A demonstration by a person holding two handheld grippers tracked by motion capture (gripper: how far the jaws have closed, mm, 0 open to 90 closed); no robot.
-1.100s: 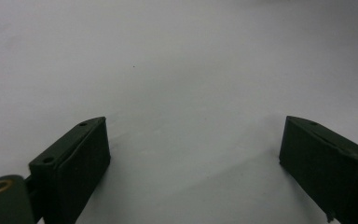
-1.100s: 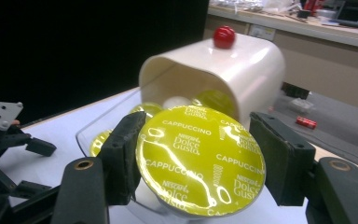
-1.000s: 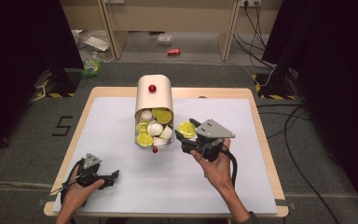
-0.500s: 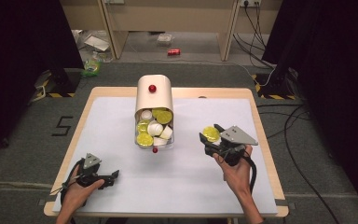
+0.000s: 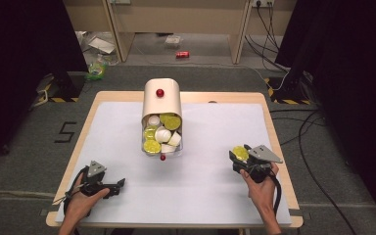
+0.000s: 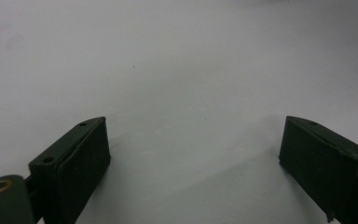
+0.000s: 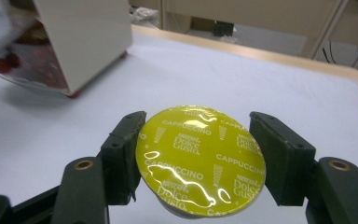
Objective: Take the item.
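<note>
Clamping round yellow foil-lidded coffee capsule in right gripper fingers, lid up, low over white table; left gripper open, empty.

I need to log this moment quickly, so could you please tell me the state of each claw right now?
Left claw: open, nothing between its jaws.
Right claw: shut on the yellow capsule.

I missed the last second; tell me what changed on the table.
The right hand-held gripper, shut on a yellow coffee capsule, carried it from beside the capsule box out toward the table's right edge and lower. The left hand-held gripper stayed put, open; the box did not move.
</note>
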